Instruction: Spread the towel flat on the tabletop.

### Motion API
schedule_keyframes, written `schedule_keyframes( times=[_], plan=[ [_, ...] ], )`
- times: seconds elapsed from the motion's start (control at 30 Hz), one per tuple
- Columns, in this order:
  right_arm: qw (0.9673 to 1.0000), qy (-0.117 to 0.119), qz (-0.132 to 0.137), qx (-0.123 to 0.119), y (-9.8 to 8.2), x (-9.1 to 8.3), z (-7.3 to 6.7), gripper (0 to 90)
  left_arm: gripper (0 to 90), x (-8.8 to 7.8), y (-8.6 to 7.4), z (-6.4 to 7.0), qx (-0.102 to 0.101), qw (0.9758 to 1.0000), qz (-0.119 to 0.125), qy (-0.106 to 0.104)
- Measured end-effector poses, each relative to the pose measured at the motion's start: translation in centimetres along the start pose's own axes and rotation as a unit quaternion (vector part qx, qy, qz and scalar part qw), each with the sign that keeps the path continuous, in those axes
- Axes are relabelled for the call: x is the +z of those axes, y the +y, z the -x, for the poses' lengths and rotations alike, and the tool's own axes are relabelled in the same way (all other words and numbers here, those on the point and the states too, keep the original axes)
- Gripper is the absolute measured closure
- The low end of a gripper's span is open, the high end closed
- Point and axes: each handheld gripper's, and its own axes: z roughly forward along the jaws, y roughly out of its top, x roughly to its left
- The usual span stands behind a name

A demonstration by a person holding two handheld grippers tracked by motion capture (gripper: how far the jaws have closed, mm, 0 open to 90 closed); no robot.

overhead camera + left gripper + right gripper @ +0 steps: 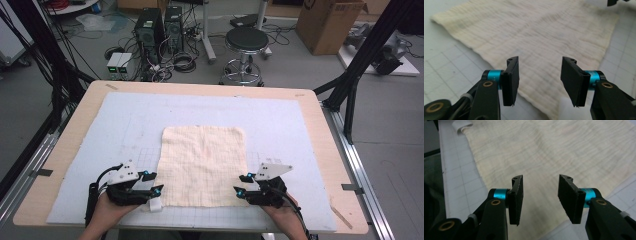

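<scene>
Now both hands are down at the near edge of the table (pixel 60 165), one at each near corner of the cloth (pixel 204 165), and that placing looks deliberate. The cream cloth lies flat and square in the middle of the pale gridded mat (pixel 280 125), its near edge close to the person's side, so the two near corners are the easy ones to reach.

Left hand-held gripper (pixel 156 183) sits just beside the near left corner, jaws parted with nothing between them; in the left gripper view (pixel 539 80) the pads straddle the cloth's edge from above without pressing on it. A small white tag (pixel 155 205) pokes out at that corner.

Right hand-held gripper (pixel 241 184) mirrors it at the near right corner, jaws also apart and empty; the right gripper view (pixel 540 198) shows cloth beneath the gap and the mat edge just to the right.

My read: the symmetric stance sets up a two-corner pinch, likely to lift the near edge and fold it away. Each jaw pair needs to drop onto its corner evenly, or the fold goes crooked.
</scene>
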Motion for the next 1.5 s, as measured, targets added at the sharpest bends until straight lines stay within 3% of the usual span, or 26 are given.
schedule_keyframes(
  times=[0.13,0.27,0.3,0.37,0.47,0.53,0.6,1.0,1.27,1.37,1.5],
  plan=[
    [0.9998,0.015,-0.015,0.0,-0.5,0.2,-0.7,58.9,50.8,0.3,-0.1,0.1,0.01,0.9995,-0.015,-0.024],
    [0.9988,0.033,-0.037,0.003,-0.8,0.8,-1.1,59.7,55.6,1.0,-0.4,0.2,0.021,0.9973,-0.055,-0.044],
    [0.9982,0.033,-0.05,-0.003,-0.8,1.0,-1.3,60.3,56.7,1.2,-0.5,0.4,0.035,0.9967,-0.062,-0.039],
    [0.9978,0.024,-0.057,-0.022,-0.8,1.3,-1.7,64.4,61.2,1.2,-0.5,0.3,0.036,0.9972,-0.059,-0.029],
    [0.9975,0.034,-0.06,-0.017,-0.7,1.4,-1.6,75.3,75.2,1.2,-0.6,0.1,0.029,0.9978,-0.056,-0.02],
    [0.9972,0.041,-0.062,-0.011,-0.6,1.4,-1.4,84.1,84.0,1.1,-0.6,0.3,0.036,0.9975,-0.057,-0.021],
    [0.9966,0.051,-0.064,-0.009,-0.6,1.5,-1.3,87.8,87.4,1.1,-0.6,0.3,0.037,0.9973,-0.059,-0.022],
    [0.996,0.065,-0.061,-0.002,-0.6,0.9,-2.2,88.6,88.4,-0.4,-0.9,1.1,0.04,0.9982,-0.041,-0.017],
    [0.996,0.065,-0.061,-0.005,-0.9,0.6,-2.7,87.9,88.5,-1.3,-1.3,1.9,0.039,0.9981,-0.036,-0.031],
    [0.9961,0.07,-0.053,0.002,-0.9,0.5,-2.7,77.1,87.9,-1.5,-1.4,1.8,0.037,0.998,-0.035,-0.038],
    [0.9977,0.06,-0.031,0.013,-0.8,0.1,-2.3,69.3,74.3,-1.5,-1.2,1.4,0.021,0.9986,-0.019,-0.045]
  ],
)
